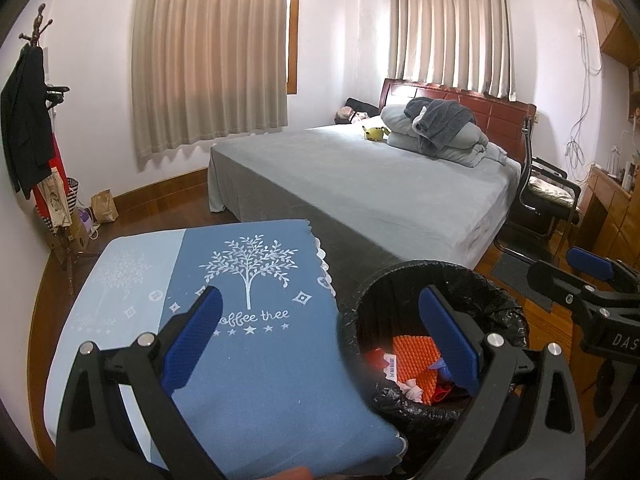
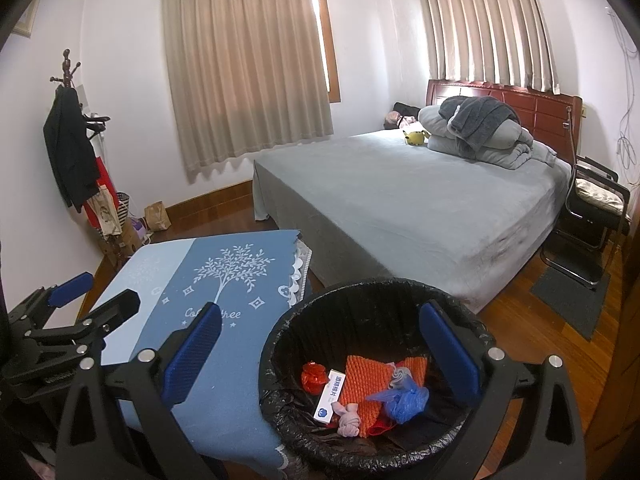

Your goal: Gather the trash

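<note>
Bedroom — grey bed (image 2: pixel 420 196), beige curtains (image 2: pixel 248 68), wood floor (image 2: pixel 520 320).

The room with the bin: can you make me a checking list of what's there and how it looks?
Surface: blue tablecloth with a tree print, nothing lying on it.
Job's things: black-lined bin holds orange mesh, white box, blue bag, red item, pink wad.
Clutter: nothing seen loose near the bin.
Grippers: left gripper open, empty; right gripper open, empty.
Cables: white cords on the far wall.
Surroundings: bed, curtains, coat stand, chair.
</note>
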`<state>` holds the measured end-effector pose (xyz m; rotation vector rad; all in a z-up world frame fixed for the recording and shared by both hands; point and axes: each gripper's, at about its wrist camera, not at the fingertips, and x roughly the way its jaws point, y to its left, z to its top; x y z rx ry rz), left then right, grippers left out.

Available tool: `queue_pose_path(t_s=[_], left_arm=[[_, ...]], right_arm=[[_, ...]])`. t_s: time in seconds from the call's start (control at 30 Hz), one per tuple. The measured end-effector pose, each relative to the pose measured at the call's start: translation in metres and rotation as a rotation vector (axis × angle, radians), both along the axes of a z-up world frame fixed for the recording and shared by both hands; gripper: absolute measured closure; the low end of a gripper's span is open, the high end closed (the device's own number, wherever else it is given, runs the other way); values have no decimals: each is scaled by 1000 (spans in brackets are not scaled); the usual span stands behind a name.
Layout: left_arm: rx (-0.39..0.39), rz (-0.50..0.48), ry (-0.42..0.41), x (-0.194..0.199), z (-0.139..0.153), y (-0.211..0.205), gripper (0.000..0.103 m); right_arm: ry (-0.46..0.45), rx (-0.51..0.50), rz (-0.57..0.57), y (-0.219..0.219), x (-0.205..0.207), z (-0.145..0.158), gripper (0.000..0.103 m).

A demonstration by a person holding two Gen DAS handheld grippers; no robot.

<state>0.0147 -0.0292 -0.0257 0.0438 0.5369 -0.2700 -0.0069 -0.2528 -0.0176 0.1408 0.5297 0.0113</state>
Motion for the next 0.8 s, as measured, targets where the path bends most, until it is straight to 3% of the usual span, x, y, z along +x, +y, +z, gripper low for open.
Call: queue_pose_path(t_s=[0.8], left_arm=[[2,1,0,0,1,-2,7]], right_arm=[[7,4,1,2,3,-2,6]])
